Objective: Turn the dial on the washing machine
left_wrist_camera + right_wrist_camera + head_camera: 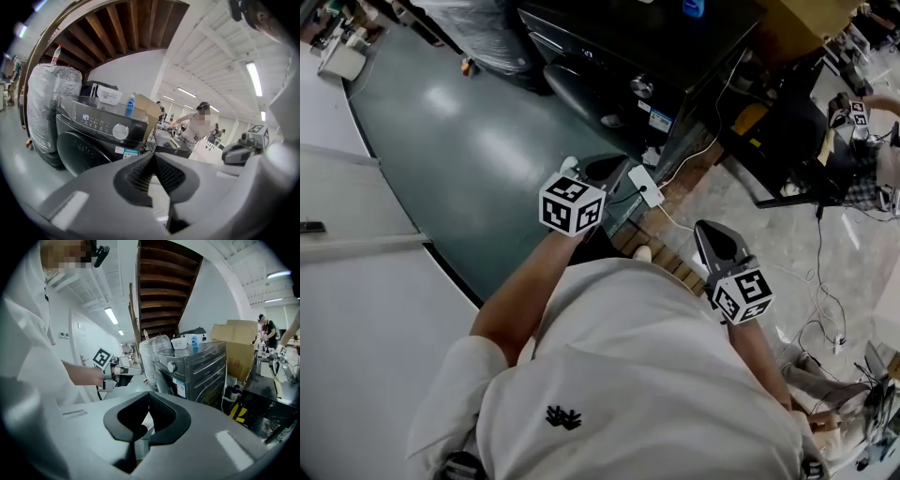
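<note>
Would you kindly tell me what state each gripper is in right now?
Left gripper: closed, holding nothing.
Right gripper: closed, holding nothing.

Items counted
One dark front-loading washing machine (89, 140) with one round silver dial (120, 131); one blue bottle (130, 105); one brown cardboard box (149, 110); one plastic-wrapped bundle (49, 108); two grippers, left gripper (605, 170) and right gripper (717, 245).
</note>
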